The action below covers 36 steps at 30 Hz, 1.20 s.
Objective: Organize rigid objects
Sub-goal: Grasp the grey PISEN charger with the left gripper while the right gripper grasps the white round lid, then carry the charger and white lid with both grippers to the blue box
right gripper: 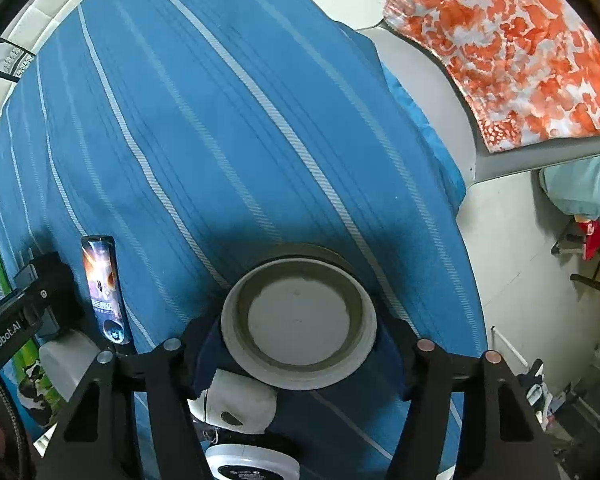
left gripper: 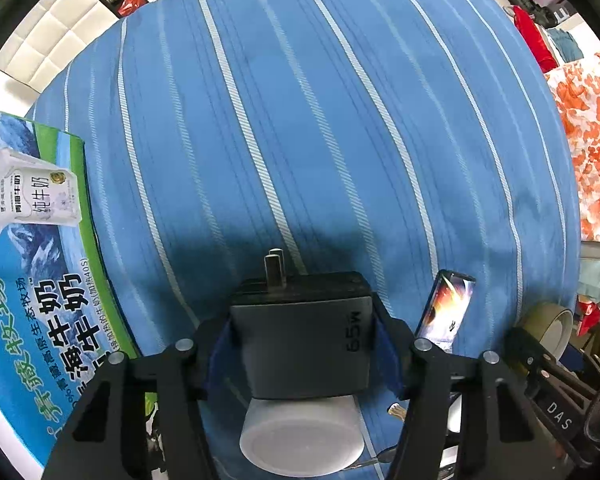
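Two grips on: left gripper point(left gripper: 302, 340) clamps black charger point(left gripper: 300, 344), prongs toward 12 o'clock, above white cylinder point(left gripper: 300, 438); right gripper point(right gripper: 298, 344) clamps tape roll point(right gripper: 299, 320) over blue striped sheet point(right gripper: 220, 120). Risk: smooth charger sides slipping, thin roll rim twisting; phone-like slab point(left gripper: 446, 308) at 2 o'clock may topple if clipped

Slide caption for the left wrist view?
Left gripper clamps a black charger above the blue striped bedsheet.
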Motion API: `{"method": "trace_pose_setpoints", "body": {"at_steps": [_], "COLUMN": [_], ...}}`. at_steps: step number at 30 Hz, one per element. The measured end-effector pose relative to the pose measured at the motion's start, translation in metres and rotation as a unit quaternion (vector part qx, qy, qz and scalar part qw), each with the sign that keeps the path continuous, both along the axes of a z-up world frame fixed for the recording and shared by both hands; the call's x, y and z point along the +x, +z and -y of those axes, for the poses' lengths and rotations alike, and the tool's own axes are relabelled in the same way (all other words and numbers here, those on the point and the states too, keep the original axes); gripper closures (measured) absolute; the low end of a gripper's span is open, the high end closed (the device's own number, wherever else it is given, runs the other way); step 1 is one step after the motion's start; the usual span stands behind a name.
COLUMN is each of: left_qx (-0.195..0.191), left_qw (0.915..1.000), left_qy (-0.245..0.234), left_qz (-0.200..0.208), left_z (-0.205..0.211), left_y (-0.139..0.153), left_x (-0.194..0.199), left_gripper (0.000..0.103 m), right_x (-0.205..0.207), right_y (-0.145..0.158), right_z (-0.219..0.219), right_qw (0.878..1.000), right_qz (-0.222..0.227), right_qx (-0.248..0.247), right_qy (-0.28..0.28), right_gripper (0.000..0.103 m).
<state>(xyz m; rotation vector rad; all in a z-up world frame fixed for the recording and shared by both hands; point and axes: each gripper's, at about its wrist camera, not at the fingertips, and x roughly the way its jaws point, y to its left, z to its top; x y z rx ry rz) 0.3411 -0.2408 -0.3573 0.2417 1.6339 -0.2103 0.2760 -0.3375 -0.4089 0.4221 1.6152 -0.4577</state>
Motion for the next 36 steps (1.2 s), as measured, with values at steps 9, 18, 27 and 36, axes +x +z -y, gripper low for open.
{"method": "trace_pose_setpoints", "body": {"at_steps": [9, 18, 27, 36], "left_qx": [-0.007, -0.037, -0.087, -0.114], "left_qw": [0.9999, 0.9986, 0.9935, 0.9898], "left_qy": [-0.003, -0.005, -0.017, -0.01], "left_qz": [0.011, 0.038, 0.072, 0.085], "left_z": [-0.002, -0.01, -0.024, -0.054], "left_y": [0.02, 0.065, 0.121, 0.136], "left_x": [-0.023, -0.045, -0.075, -0.055], "left_gripper": [0.046, 0.047, 0.047, 0.047], "right_x": [-0.007, -0.011, -0.014, -0.013], "right_y": [0.012, 0.053, 0.089, 0.112], "right_z": [-0.004, -0.017, -0.043, -0.072], "right_qw": [1.0, 0.997, 0.993, 0.99], "right_qz": [0.016, 0.058, 0.09, 0.107], "right_qx": [-0.004, -0.015, -0.012, -0.015], "right_qy": [0.013, 0.045, 0.072, 0.09], "right_gripper": [0.036, 0.036, 0.036, 0.036]}}
